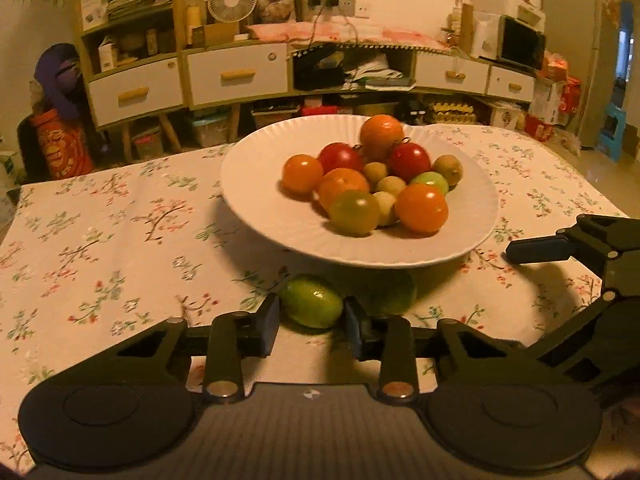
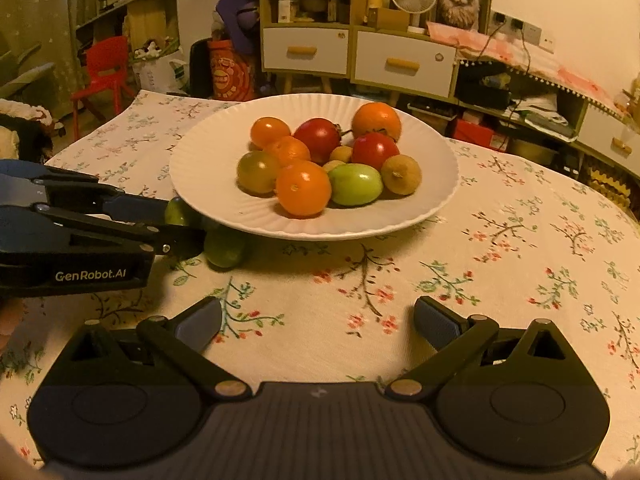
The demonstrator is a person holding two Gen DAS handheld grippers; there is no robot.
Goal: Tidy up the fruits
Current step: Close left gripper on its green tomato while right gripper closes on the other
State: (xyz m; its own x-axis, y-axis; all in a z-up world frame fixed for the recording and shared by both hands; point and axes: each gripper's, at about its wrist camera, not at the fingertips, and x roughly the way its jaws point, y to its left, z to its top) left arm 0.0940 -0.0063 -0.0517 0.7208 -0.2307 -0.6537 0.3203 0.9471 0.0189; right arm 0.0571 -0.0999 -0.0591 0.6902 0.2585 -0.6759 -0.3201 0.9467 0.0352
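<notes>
A white plate holds several orange, red, green and small tan fruits; it also shows in the right wrist view. In the left wrist view my left gripper has its fingers on either side of a green fruit lying on the tablecloth just in front of the plate, and is shut on it. A second green fruit lies beside it under the plate rim. In the right wrist view the left gripper is at the left with both green fruits. My right gripper is open and empty over the cloth.
The table has a floral tablecloth. Behind it stand a cabinet with white drawers, shelves, a fan and a red chair. The right gripper shows at the right edge of the left wrist view.
</notes>
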